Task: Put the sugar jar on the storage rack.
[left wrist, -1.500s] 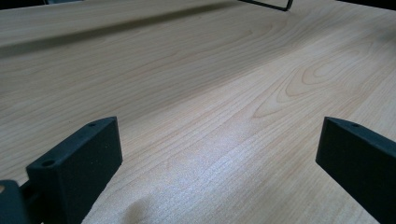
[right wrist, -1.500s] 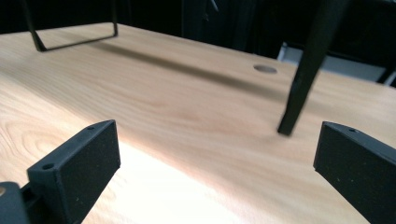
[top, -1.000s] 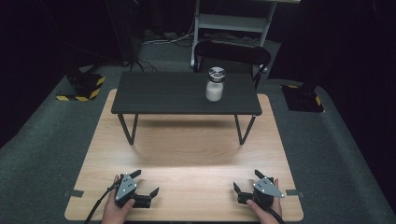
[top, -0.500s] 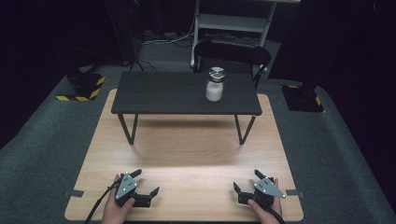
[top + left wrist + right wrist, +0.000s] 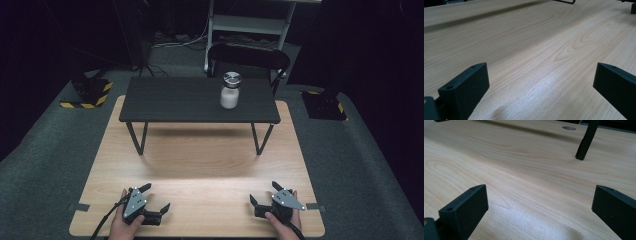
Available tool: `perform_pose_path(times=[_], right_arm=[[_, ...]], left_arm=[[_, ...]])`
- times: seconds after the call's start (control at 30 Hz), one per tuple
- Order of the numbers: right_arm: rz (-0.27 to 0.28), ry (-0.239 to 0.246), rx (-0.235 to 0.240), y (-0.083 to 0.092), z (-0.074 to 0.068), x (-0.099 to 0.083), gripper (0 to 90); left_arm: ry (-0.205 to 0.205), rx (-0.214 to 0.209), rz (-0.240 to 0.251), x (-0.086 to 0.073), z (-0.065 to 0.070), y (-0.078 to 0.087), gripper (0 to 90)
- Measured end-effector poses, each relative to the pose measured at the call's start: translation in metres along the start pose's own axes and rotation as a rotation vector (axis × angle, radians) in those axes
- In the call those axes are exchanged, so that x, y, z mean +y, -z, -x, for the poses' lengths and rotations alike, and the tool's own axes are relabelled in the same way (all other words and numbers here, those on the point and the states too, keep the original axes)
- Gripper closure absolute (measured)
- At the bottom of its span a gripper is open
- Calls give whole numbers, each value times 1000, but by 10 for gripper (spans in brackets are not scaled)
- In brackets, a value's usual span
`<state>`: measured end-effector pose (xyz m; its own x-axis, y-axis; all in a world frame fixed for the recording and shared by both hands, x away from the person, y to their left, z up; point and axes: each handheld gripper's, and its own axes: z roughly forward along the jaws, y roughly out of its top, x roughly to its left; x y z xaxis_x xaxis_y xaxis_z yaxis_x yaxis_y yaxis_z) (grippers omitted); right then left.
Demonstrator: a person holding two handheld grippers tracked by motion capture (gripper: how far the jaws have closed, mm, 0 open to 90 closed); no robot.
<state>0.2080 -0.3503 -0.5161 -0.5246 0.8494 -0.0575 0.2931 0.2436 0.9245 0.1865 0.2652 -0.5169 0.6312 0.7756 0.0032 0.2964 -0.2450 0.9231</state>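
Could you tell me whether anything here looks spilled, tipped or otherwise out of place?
Nothing stands out. The jar stands upright on the small black table, lid on, nothing spilled. The left gripper and right gripper rest open on the wooden board.

Pale woodgrain board (image 5: 200, 165), black side table (image 5: 175, 100), white-filled jar (image 5: 229, 91) with silver lid, black tools.

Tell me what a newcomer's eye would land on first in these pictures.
Probably the small jar with a silver lid and white contents, standing alone on the right part of the low black table, bright against the dark. Next, the left gripper and right gripper, both open and holding nothing, resting at the near edge of the light wooden board.
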Motion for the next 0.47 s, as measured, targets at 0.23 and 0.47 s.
perform_pose_path(times=[0.23,0.47], right_arm=[[15,-8,-3,2,1,-3,4],[46,3,-8,11,-1,-12,4]], left_arm=[[1,-18,-17,4,-3,-4,5],[29,19,-25,7,-2,-8,5]])
